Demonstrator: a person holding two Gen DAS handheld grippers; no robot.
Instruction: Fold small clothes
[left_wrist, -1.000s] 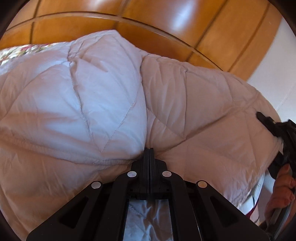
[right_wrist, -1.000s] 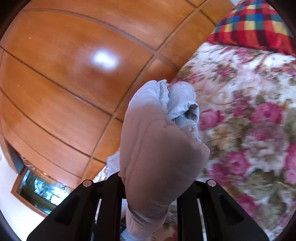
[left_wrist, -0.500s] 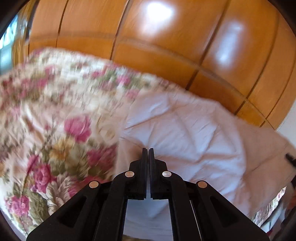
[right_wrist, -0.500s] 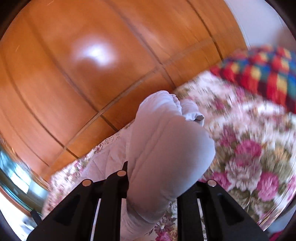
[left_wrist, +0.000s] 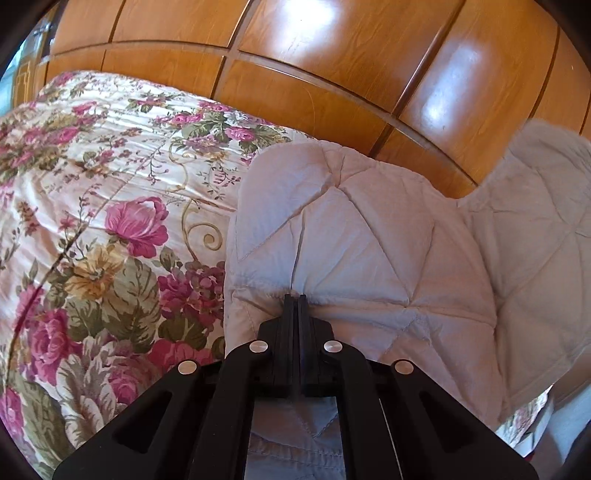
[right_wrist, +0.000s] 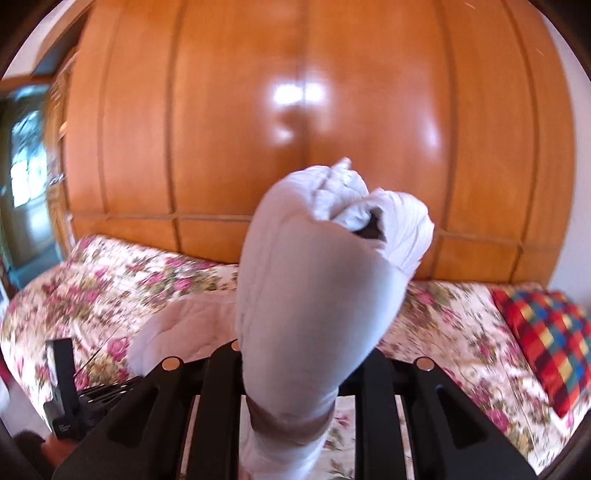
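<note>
A pale quilted garment (left_wrist: 369, 240) with diamond stitching lies spread over the floral bedspread (left_wrist: 92, 221). My left gripper (left_wrist: 295, 299) is shut on its near edge, low over the bed. In the right wrist view my right gripper (right_wrist: 306, 369) is shut on a bunched end of the same garment (right_wrist: 314, 295), which bulges up between the fingers and hides their tips. That end is lifted above the bed. The left gripper's body (right_wrist: 66, 398) shows at the lower left of the right wrist view.
A glossy wooden wardrobe wall (right_wrist: 295, 129) stands right behind the bed. A red plaid pillow (right_wrist: 546, 332) lies at the right end of the bed. A window (right_wrist: 29, 166) is at the far left.
Both grippers swung: the left came down so the garment now lies on the bedspread; the right turned to face the wardrobe, still holding the bunched end up.
</note>
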